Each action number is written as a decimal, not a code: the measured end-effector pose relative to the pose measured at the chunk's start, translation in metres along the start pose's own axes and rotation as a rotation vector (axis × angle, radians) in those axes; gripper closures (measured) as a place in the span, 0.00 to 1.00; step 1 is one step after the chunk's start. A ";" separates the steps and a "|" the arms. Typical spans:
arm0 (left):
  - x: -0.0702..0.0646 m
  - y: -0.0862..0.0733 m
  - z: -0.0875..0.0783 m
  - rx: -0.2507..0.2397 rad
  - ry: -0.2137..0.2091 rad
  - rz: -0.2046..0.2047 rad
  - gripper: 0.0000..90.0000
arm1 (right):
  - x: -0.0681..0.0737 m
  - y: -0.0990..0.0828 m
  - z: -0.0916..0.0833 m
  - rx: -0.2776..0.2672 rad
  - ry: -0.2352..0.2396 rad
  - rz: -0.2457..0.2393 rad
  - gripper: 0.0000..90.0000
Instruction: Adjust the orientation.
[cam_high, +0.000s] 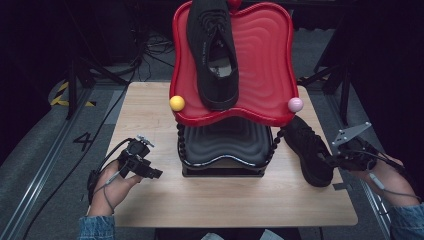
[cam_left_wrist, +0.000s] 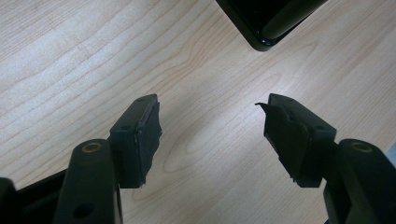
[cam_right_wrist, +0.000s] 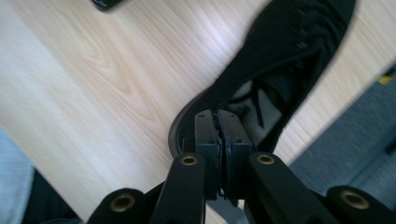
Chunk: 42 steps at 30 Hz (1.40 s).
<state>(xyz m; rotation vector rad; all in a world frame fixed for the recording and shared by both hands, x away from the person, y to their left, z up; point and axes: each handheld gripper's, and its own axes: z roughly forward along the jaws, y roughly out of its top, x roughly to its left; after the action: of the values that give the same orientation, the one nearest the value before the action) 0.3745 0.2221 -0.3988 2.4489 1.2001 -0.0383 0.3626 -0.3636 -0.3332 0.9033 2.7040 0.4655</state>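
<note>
A black shoe lies on the wooden table at the right, its heel toward me. My right gripper is at that heel. In the right gripper view the jaws are pressed together on the heel rim of the shoe. A second black shoe lies on the red upper tray of a two-tier stand. My left gripper rests at the table's left with its jaws wide apart over bare wood and nothing between them.
Below the red tray sits a black lower tray on beaded posts. A yellow ball and a pink ball cap the red tray's front corners. The stand's base corner lies ahead of the left jaws. Cables and metal legs surround the table.
</note>
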 end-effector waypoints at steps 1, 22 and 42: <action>0.000 0.000 0.001 0.005 0.000 0.003 0.41 | 0.005 0.006 0.003 -0.002 0.012 -0.023 0.98; 0.003 -0.002 0.007 0.023 -0.020 -0.001 0.41 | 0.009 0.006 0.060 0.056 0.161 0.098 0.67; 0.004 -0.003 0.010 0.030 -0.027 -0.010 0.40 | 0.005 0.002 0.082 0.036 0.237 0.164 0.92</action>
<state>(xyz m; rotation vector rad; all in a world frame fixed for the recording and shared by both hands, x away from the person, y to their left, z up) 0.3769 0.2230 -0.4097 2.4605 1.2080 -0.0925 0.3876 -0.3410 -0.4084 1.1530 2.8690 0.5938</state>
